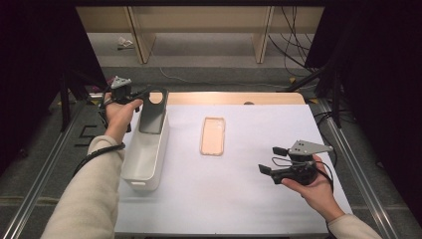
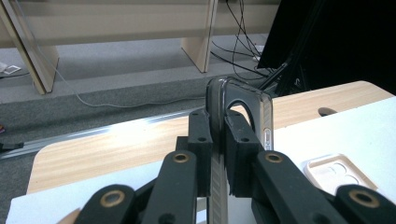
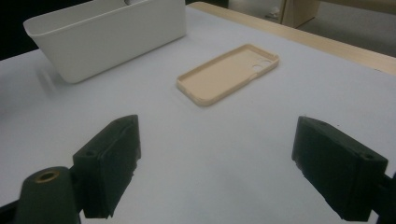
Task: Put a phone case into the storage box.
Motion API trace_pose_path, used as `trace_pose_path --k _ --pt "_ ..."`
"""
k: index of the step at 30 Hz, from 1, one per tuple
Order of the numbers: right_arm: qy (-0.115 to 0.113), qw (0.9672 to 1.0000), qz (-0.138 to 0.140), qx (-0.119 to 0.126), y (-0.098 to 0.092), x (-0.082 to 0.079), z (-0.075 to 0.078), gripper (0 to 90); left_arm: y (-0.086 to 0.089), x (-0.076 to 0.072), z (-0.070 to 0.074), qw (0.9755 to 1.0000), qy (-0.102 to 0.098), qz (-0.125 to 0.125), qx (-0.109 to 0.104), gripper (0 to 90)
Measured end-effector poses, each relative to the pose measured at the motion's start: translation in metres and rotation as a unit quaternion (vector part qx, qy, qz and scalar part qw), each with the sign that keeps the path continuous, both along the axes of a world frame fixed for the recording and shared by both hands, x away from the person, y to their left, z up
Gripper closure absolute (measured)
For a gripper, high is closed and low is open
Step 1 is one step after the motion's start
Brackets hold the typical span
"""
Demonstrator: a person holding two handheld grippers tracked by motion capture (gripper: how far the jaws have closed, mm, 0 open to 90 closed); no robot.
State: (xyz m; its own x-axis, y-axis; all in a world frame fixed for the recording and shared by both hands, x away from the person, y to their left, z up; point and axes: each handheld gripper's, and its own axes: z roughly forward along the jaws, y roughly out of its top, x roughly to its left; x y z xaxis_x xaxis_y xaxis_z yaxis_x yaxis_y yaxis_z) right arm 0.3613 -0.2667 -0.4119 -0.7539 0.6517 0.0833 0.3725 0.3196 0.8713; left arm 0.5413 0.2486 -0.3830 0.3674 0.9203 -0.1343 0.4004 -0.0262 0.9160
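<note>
1. At the far left corner of the desk, we see the left gripper clamped on a dark phone case; in the left gripper view its pads press the case's thin wall from both sides.
2. Below that gripper, the dark case stands upright with its lower end inside the white bin, at the bin's far end.
3. Near the desk's right edge, we see the right gripper with its jaws spread wide and nothing between them, hovering above the white surface.
4. Ahead of the right gripper, a beige phone case lies flat, open side up, well apart from it; the bin sits beyond.
</note>
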Motion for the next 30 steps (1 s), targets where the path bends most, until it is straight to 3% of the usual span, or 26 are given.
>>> trace_pose_path --k 14,30 --pt "0.002 1.0 0.001 -0.001 0.0 0.0 0.0 16.3 0.006 0.002 -0.011 0.9999 0.011 0.009 -0.008 81.4" --pt "0.003 1.0 0.004 -0.001 0.001 0.0 -0.001 16.3 0.007 0.006 -0.015 0.9993 0.02 0.016 0.026 78.4"
